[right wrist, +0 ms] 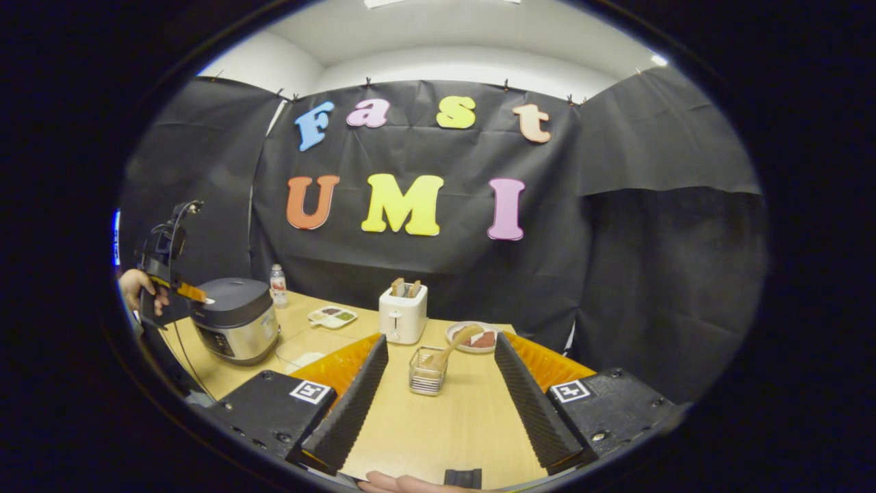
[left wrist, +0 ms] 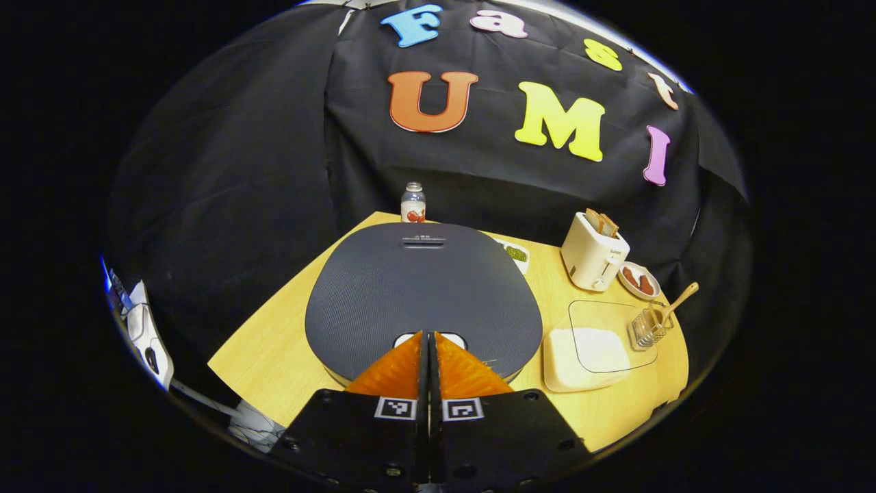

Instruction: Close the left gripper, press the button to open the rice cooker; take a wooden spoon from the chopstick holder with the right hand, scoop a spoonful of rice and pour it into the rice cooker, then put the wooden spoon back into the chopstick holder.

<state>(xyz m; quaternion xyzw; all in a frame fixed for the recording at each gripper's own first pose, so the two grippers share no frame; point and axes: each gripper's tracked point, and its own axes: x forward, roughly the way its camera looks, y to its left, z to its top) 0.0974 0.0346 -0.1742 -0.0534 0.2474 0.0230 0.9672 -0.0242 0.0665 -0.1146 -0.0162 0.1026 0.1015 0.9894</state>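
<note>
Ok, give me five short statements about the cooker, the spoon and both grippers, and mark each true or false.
1. The rice cooker lid is shut. True.
2. The left gripper is wide open. False: its fingers are together, tips at the button on the lid's front edge.
3. The wooden spoon stands in the chopstick holder. True.
4. The right gripper holds the spoon. False: it is open, the holder beyond its fingers.
5. The toaster is empty. False: slices stick out of it.
</note>
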